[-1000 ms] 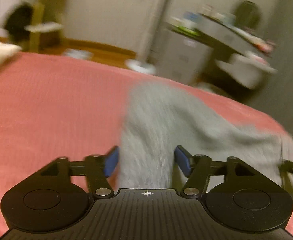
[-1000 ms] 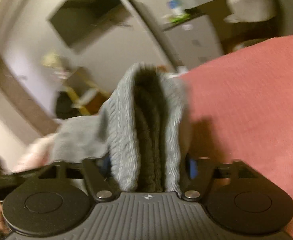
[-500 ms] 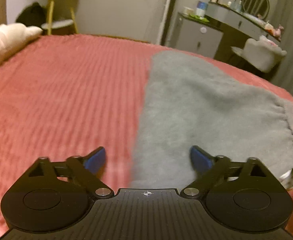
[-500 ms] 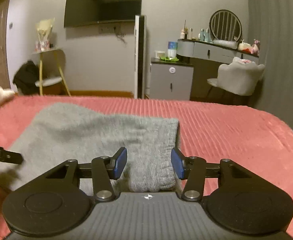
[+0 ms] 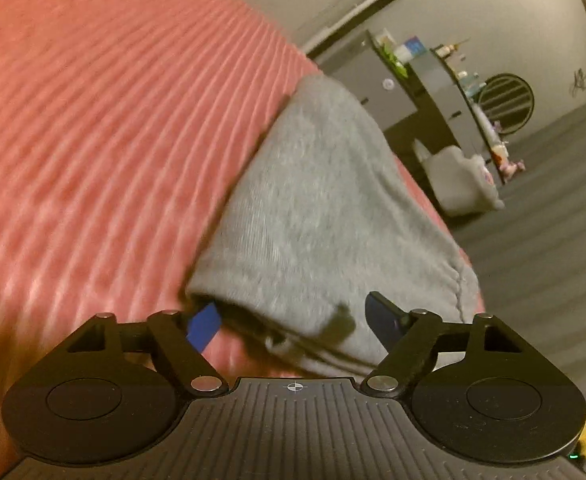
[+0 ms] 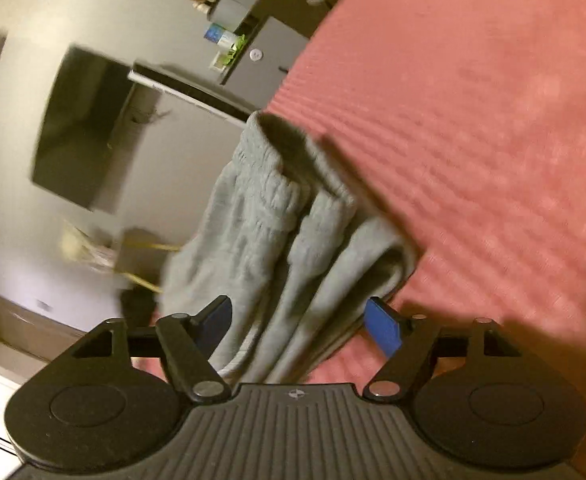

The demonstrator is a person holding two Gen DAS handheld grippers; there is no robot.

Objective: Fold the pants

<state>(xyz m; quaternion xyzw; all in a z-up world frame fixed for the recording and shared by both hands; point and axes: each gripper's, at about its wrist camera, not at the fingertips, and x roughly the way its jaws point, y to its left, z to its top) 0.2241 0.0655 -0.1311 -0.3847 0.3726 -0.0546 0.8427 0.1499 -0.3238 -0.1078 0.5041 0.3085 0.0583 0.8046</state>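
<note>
The grey knitted soft pants (image 5: 313,216) lie folded on the red ribbed bed cover (image 5: 93,120). Left tongs (image 5: 293,320) and right tongs (image 6: 299,320) gape wide around layered edges. Light, limp cloth; pinch all layers together.

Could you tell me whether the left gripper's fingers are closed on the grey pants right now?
No, the left gripper stands open, its blue fingertips spread wide either side of the folded grey pants.

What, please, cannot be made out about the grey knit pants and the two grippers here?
- Left wrist view: underside of the grey knit pants, hidden by their own fold.
- Right wrist view: whether the right gripper touches cloth; motion blur.
- Right wrist view: pants' far end, hidden behind bunched folds.
</note>
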